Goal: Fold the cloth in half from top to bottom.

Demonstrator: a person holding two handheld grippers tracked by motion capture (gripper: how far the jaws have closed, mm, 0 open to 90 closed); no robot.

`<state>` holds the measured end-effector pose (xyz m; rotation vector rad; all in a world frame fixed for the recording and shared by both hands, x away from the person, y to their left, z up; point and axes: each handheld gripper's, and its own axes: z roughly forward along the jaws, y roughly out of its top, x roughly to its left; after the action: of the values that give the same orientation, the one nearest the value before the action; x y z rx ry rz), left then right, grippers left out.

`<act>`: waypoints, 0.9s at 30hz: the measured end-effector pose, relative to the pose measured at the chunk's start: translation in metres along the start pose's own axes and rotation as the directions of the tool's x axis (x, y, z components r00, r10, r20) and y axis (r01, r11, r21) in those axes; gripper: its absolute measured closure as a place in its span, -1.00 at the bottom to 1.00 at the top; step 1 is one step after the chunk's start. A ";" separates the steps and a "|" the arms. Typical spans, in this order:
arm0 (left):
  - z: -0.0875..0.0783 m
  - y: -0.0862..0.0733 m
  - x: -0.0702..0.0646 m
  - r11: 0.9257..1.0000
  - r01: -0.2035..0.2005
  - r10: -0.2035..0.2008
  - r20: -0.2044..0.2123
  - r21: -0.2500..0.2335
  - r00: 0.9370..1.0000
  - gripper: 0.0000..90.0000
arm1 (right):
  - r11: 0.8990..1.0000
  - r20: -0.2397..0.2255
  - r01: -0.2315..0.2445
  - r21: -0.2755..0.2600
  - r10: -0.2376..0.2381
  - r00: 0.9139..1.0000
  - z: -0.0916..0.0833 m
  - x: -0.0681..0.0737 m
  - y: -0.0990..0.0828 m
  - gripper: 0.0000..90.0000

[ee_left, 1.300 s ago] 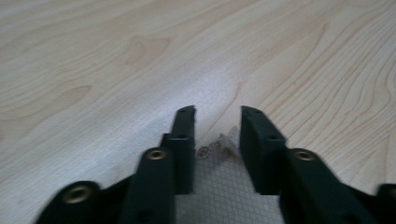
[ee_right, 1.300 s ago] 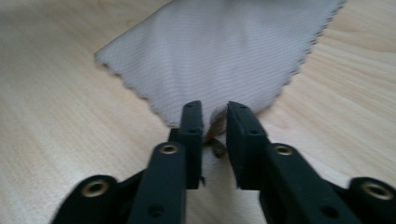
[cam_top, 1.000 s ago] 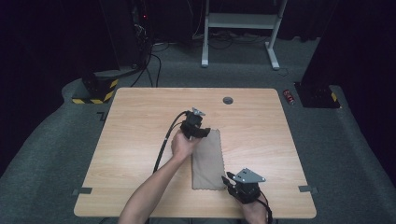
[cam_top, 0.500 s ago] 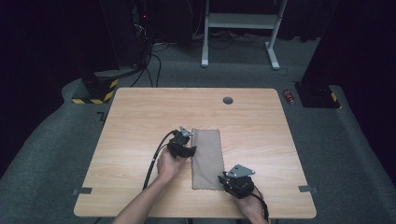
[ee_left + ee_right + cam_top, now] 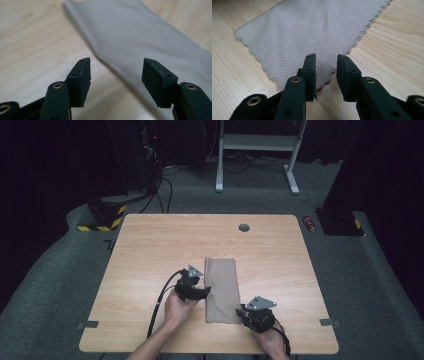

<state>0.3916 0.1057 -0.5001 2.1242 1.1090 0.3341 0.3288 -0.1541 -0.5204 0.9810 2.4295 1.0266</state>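
A grey-beige cloth [image 5: 222, 287] lies flat and folded on the wooden table [image 5: 150, 250], a long strip running away from me. My left gripper [image 5: 206, 292] sits at its left edge. Its jaws have just been opening and stand wide apart; the cloth's folded edge [image 5: 140, 32] passes on the table between them, untouched by the pads. My right gripper [image 5: 241, 313] rests at the near right corner. In the right gripper view the scalloped corner of the cloth [image 5: 312, 30] reaches under the gap of that gripper [image 5: 326, 67], whose pads stand apart and press on nothing.
A round cable hole [image 5: 244, 227] sits near the table's far edge. Grey tape tabs [image 5: 87, 324] mark the near corners. Carpet surrounds the table, with a red can [image 5: 310, 223], a yellow-black striped block [image 5: 102, 217] and a white frame's legs [image 5: 255, 142] beyond.
My left gripper has come back from the cloth's far end toward me along its left edge, and its jaws have widened. The right gripper has stayed at the near corner.
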 end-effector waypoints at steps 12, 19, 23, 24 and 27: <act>-0.009 -0.034 -0.027 0.998 -0.066 0.067 -0.056 0.025 0.996 -0.10 | 1.000 0.003 0.000 0.003 0.000 1.000 0.000 -0.001 0.001 0.49; -0.019 -0.043 -0.027 1.000 -0.026 0.026 -0.052 0.006 0.998 -0.11 | 1.000 0.017 0.010 0.016 -0.010 1.000 0.000 0.000 0.004 0.48; -0.021 -0.043 -0.033 1.000 -0.027 0.028 -0.037 0.003 0.999 -0.15 | 1.000 0.018 0.005 0.010 -0.005 1.000 0.000 -0.001 0.006 0.46; -0.020 -0.044 -0.035 0.999 -0.042 0.043 -0.048 0.022 0.998 -0.16 | 1.000 0.019 0.003 0.010 -0.004 1.000 0.000 0.000 0.007 0.45; -0.021 -0.047 -0.037 0.998 -0.053 0.055 -0.070 0.032 0.996 -0.14 | 1.000 0.019 -0.004 0.005 0.004 1.000 -0.001 -0.001 0.006 0.45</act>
<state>0.3296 0.1045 -0.5141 2.1865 1.1040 0.4234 0.3317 -0.1521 -0.5152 0.9935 2.4169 1.0091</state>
